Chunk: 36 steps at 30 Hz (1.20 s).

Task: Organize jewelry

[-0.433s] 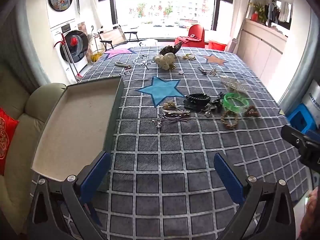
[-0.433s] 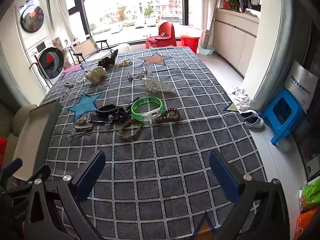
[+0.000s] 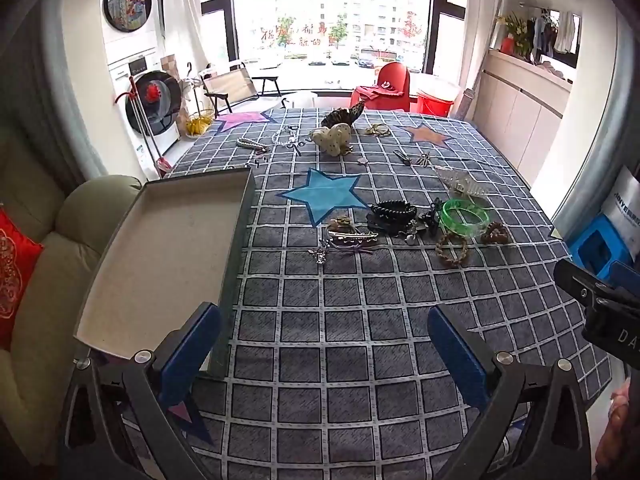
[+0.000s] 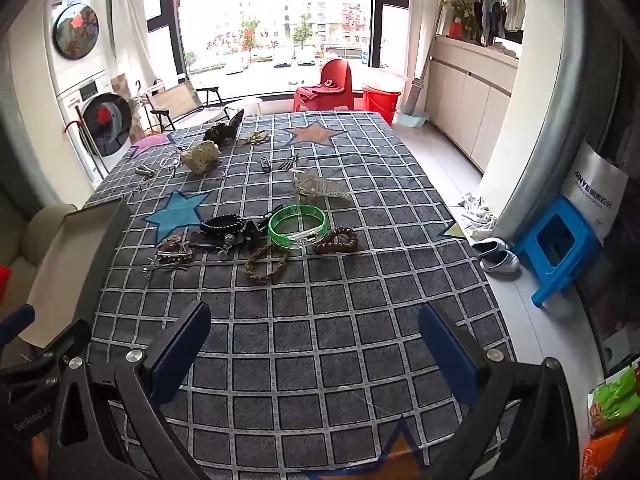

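Grey checked cloth covers the table (image 3: 360, 320), and the shallow cardboard tray (image 3: 168, 248) at its left edge holds nothing — by my judgement, sorting has not begun. Every piece lies loose mid-table, well ahead of me: green bangle (image 4: 298, 224), black beaded bracelet (image 4: 222, 225), braided bracelet (image 4: 266, 266), silver hair clip (image 3: 352, 236). My left claw (image 3: 324, 356) and right claw (image 4: 316, 354) both stand wide apart, carrying nothing. Legible writing — "DA" on the right claw's body in the left view; the white bag's (image 4: 596, 192) print is too blurred to read.

Jewelry scattered on a checked tablecloth (image 3: 340, 320)

The left gripper (image 3: 324, 352) hangs wide open above bare cloth, a shallow box (image 3: 160, 264) beside it.
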Available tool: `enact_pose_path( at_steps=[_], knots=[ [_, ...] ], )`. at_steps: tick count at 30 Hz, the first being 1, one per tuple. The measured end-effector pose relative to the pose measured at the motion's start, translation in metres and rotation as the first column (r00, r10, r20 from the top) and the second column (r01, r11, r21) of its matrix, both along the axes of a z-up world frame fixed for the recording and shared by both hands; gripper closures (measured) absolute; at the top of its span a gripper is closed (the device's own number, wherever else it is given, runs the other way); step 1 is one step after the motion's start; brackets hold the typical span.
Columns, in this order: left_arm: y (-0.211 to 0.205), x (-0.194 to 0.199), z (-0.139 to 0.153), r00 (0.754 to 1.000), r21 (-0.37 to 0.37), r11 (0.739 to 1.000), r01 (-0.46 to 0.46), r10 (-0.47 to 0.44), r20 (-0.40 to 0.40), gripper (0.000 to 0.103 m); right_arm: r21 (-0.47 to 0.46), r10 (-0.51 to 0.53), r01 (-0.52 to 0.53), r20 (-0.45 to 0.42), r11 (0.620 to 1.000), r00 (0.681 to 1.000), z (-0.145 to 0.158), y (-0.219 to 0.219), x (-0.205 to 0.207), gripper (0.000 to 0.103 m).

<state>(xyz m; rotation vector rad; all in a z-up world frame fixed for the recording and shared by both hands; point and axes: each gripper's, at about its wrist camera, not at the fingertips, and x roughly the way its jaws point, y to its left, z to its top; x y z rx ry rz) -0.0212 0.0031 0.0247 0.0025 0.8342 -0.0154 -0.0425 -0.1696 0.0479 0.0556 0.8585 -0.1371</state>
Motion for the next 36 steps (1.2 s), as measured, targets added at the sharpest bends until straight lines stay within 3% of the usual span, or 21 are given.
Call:
enact_pose_path(
  at_steps=[36],
  knots=[
    [-0.0015,-0.0047,0.0004,1.0,0.048,0.999,-0.001,0.0,0.018,0.0,-0.015,-0.002,0.002,-0.016,1.0,1.0,-0.0027,0.0047,0.0014,0.0]
  ],
)
